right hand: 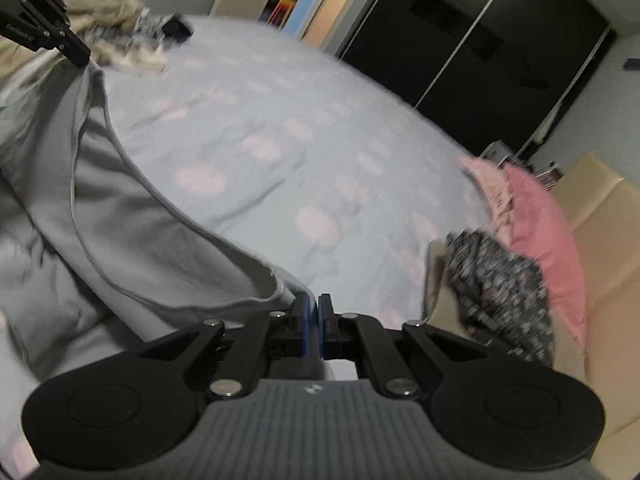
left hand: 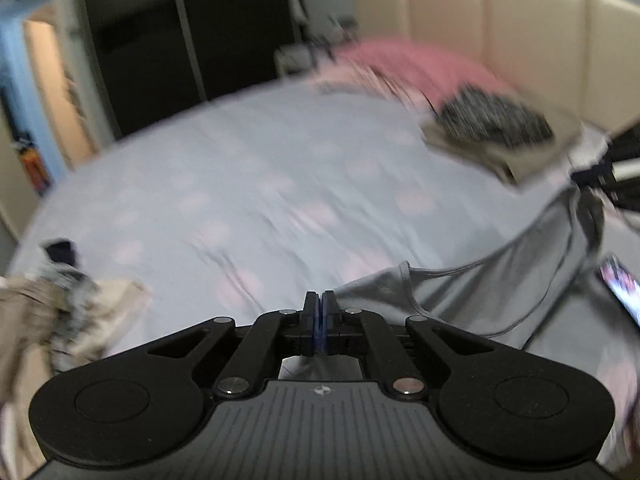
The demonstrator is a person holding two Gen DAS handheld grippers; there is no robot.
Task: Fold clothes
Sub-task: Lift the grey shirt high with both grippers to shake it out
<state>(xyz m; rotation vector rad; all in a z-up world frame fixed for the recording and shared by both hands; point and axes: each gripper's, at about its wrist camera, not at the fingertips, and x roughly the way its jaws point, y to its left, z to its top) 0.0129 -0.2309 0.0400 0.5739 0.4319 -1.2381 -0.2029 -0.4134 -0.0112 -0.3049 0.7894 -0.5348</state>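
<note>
A grey garment (left hand: 500, 280) hangs stretched between my two grippers above the bed. My left gripper (left hand: 320, 300) is shut on one corner of its edge. My right gripper (right hand: 314, 304) is shut on the other corner; the grey garment (right hand: 120, 220) sags from it toward the left gripper (right hand: 76, 54), seen at upper left pinching the cloth. In the left wrist view the right gripper (left hand: 588, 176) shows at the right edge holding the cloth. Both views are motion blurred.
The bed has a pale blue sheet (left hand: 260, 184) with pink spots. A pile of unfolded clothes (left hand: 60, 312) lies at one end. A folded dark patterned garment on a beige one (left hand: 496, 124) sits by pink pillows (left hand: 404, 64) and a beige headboard (left hand: 500, 20). A phone (left hand: 620, 284) lies at right.
</note>
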